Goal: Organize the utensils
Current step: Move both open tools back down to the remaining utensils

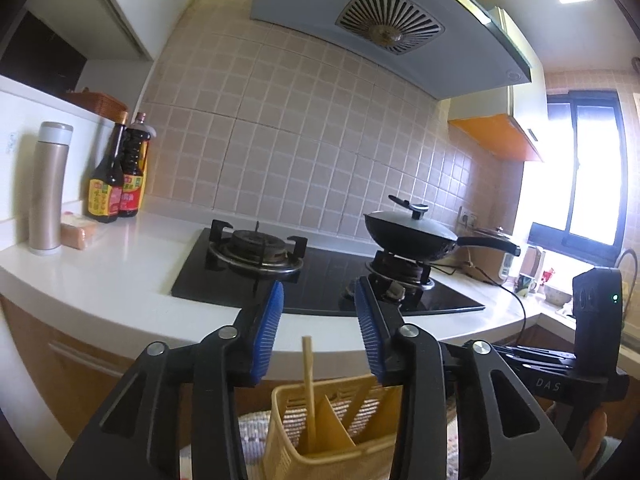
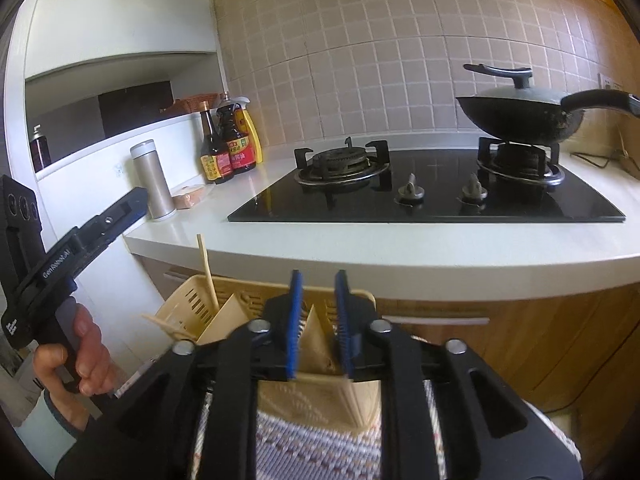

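From my left wrist camera, my left claw (image 1: pixel 319 330) is partly open with nothing between its blue pads. Just below it sits a yellow plastic basket (image 1: pixel 288 440) with slotted walls and dividers. One wooden chopstick (image 1: pixel 308 384) stands nearly upright in its left compartment, its tip reaching up between the pads without touching them. The basket rests on a woven cloth (image 1: pixel 252 432). Beyond is a white worktop (image 1: pixel 132 272) with a black gas hob (image 1: pixel 320 280) set into it. A lidded black wok (image 1: pixel 412 232) sits on the right burner. At the left stand a metal flask (image 1: pixel 48 188) and two dark sauce bottles (image 1: pixel 120 176). Pink tiles cover the wall, and an extractor hood (image 1: pixel 360 20) hangs above. A bright window (image 1: pixel 580 168) is at the far right.

From my right wrist camera, my right claw (image 2: pixel 319 324) is open by a narrow gap, holding nothing. It hovers over the same basket (image 2: pixel 188 304), above the cardboard-coloured dividers. The chopstick (image 2: pixel 208 272) leans in the left compartment, well to the left of the pads. My left hand (image 2: pixel 76 360) grips the other tool's handle at the left edge. The hob (image 2: pixel 428 192), wok (image 2: pixel 520 116), flask (image 2: pixel 154 180) and bottles (image 2: pixel 224 148) sit on the worktop (image 2: pixel 400 252), above wooden cupboard doors (image 2: pixel 540 340).
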`<action>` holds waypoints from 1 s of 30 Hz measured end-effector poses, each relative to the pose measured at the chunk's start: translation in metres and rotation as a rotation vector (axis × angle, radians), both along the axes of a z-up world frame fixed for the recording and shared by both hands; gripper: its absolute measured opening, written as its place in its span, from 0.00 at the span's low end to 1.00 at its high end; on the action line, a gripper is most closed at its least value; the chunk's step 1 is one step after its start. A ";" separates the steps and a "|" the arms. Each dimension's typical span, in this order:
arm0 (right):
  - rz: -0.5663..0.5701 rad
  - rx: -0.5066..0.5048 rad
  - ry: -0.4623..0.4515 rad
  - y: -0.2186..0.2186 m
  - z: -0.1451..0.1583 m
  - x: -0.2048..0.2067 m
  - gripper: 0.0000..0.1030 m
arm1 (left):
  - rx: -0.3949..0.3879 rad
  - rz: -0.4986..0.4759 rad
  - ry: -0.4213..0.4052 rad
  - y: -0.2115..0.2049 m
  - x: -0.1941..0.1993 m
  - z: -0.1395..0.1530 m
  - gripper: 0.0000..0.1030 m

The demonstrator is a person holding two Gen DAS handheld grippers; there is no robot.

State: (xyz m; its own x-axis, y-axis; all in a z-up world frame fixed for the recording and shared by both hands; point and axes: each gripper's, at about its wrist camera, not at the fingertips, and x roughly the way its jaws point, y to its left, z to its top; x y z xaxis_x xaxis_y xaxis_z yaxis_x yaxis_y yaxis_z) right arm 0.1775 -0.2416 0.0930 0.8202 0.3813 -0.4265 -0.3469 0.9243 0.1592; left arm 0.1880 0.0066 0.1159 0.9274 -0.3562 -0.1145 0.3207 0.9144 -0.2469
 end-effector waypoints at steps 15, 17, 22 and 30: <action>-0.054 -0.093 0.105 -0.010 0.018 -0.087 0.45 | 0.168 -0.017 -0.018 -0.015 -0.100 0.043 0.51; -0.045 -0.118 0.178 -0.008 0.009 -0.093 0.45 | 0.184 -0.033 0.040 -0.017 -0.109 0.038 0.50; -0.010 -0.110 0.348 -0.008 -0.018 -0.107 0.45 | 0.313 -0.074 0.229 -0.036 -0.116 0.009 0.48; 0.024 -0.107 0.599 0.000 -0.072 -0.121 0.38 | 0.254 -0.213 0.667 -0.029 -0.095 -0.074 0.31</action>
